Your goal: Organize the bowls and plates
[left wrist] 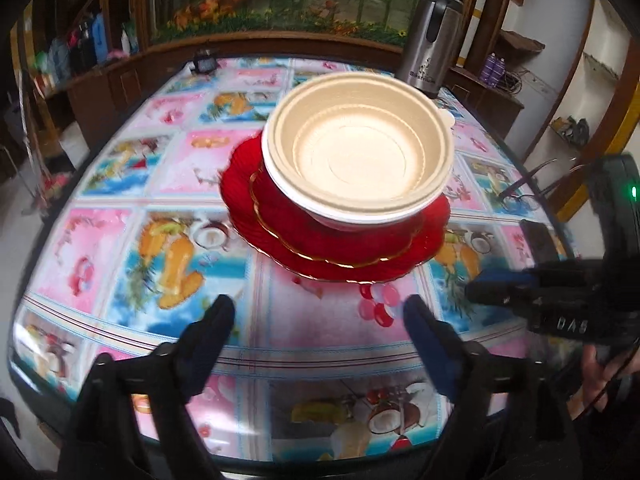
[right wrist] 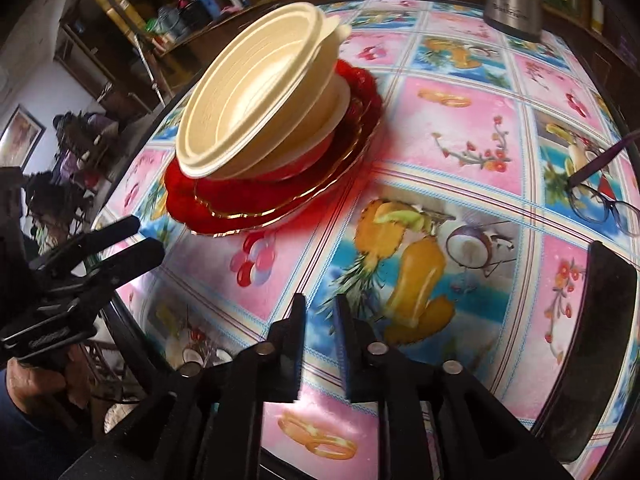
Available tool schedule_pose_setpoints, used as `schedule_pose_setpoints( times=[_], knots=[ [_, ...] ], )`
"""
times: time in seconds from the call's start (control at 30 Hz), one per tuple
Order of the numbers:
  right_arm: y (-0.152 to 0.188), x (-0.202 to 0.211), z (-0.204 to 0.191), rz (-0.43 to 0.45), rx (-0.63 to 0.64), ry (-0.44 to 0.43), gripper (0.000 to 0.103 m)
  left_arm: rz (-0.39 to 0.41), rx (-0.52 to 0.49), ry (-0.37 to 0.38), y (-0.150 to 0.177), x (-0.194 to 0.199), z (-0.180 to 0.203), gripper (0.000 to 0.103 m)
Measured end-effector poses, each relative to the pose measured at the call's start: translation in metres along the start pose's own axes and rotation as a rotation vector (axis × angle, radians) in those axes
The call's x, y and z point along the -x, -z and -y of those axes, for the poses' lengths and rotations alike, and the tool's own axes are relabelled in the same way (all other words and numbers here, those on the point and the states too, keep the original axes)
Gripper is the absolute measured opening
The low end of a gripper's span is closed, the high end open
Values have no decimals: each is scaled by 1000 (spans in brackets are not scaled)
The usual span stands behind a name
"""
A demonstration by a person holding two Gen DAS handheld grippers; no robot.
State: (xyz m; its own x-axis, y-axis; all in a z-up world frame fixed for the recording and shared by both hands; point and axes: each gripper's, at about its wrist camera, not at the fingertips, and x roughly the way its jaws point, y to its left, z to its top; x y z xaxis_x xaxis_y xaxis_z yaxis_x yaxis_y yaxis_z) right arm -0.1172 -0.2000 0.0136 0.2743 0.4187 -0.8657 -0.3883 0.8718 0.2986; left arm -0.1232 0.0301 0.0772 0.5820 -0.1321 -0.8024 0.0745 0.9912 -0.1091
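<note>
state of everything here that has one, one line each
bowls: nested, upright, empty, stacked on the plates
plates: red, stacked flat on the table
flask: upright, lid on
glasses: unfolded, lying on the table
left hand-held gripper: open, empty
right hand-held gripper: slightly open, empty

Table (left wrist: 120, 184) is covered with a glossy fruit-print cloth in pink and blue squares. Steel thermos jug (left wrist: 434, 40) stands at its far edge, about 1 o'clock in the left wrist view; small dark object (left wrist: 205, 62) at 11 o'clock, too blurred to identify. Eyeglasses (right wrist: 604, 204) lie at 3 o'clock in the right wrist view, wooden shelves (left wrist: 516, 40) behind.
</note>
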Motion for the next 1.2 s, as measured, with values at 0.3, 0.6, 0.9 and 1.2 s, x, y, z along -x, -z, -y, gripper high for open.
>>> schedule_pose_setpoints(
  times=[0.3,0.6,0.9,1.2],
  knots=[
    [-11,19,-2,120,77,52,77,-25,-52,-68,-6,11,13,96],
    [-22,20,-1,128,92,76,81,38,-91,-160,-6,35,24,103],
    [-24,18,-14,110,147,-28,99,-34,-28,-274,-17,43,18,103],
    [-27,23,-20,123,161,-79,102,-32,-36,-443,-11,47,18,103]
  ],
)
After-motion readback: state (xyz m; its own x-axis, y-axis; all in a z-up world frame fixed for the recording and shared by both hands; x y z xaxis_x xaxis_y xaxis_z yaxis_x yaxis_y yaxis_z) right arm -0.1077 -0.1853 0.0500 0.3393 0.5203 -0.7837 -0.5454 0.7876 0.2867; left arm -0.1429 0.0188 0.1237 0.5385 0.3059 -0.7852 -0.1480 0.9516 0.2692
